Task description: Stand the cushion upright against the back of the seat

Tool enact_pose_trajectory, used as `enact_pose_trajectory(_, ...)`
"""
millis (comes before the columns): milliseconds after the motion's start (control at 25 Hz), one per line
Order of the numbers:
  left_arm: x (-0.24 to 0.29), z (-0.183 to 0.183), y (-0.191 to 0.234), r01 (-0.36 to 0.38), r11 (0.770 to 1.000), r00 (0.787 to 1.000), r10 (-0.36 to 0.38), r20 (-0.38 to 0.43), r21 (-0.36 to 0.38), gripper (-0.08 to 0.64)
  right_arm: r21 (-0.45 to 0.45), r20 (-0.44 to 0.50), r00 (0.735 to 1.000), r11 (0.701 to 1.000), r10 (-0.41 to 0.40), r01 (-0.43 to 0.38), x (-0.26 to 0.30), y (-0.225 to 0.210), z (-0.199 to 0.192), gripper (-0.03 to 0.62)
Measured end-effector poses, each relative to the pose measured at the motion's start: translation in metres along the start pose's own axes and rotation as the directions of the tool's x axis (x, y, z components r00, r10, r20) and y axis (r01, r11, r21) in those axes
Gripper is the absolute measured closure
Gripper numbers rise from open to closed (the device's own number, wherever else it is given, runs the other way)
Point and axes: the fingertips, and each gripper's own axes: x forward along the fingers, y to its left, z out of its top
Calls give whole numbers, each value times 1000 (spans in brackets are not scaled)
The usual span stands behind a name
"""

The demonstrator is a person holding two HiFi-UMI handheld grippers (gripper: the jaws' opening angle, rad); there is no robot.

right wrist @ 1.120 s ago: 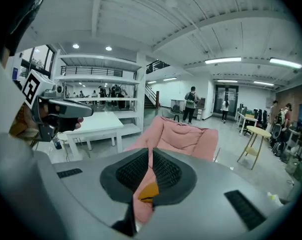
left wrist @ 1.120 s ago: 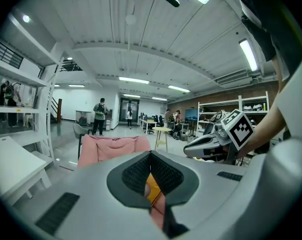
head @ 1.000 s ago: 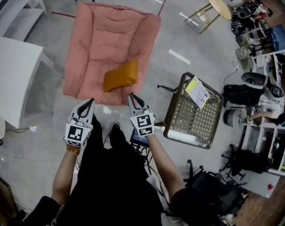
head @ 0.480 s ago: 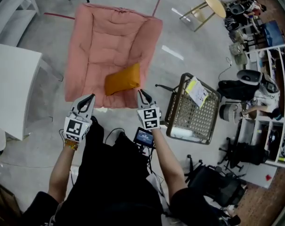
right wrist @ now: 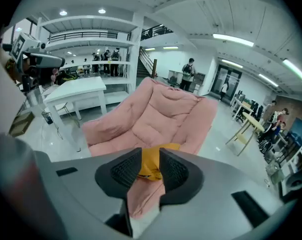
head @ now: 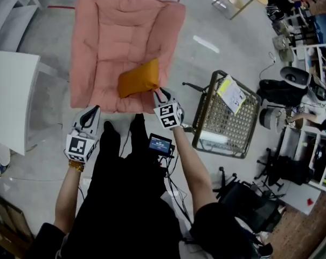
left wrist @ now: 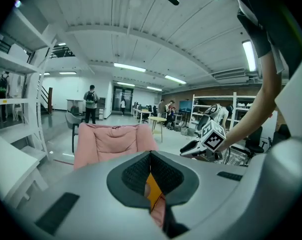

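One soft, light cushion (head: 139, 78) lies flat on the near part of the seat (head: 114, 31); pinch its near right corner deeply with your right hand-held gripper (head: 161, 97), whose jaws have just been opening with nothing between them, while your left hand-held gripper (head: 90, 115) is clenched empty

Pink seat (head: 114, 36), orange cushion (head: 138, 79) lying on it

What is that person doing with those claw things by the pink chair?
A person stands in front of a pink chair with a gripper in each hand. An orange cushion lies flat on the seat, not yet stood up against the back. The right gripper is at the cushion's near corner; its jaws have just been opening and do not grip the cushion yet. The left gripper is shut and empty, off by the seat's front edge.
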Motion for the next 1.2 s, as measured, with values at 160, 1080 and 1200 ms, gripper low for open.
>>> enact_pose_trajectory(160,1,1,-16,-52,998,999,52,-9,-21,548,3,-68,996,999,49,-49,27,-10,-36,463)
enact_pose_trajectory(1080,27,-44,-35,-156,985,978,144,-154,-67,548,-16,-226,964,989,137,-145,138,-24,-107,440)
enact_pose_trajectory(1200,29,-45,-37,-149,987,976,136,-170,-63,548,-15,-234,963,990,132,-139,140,-26,-110,451)
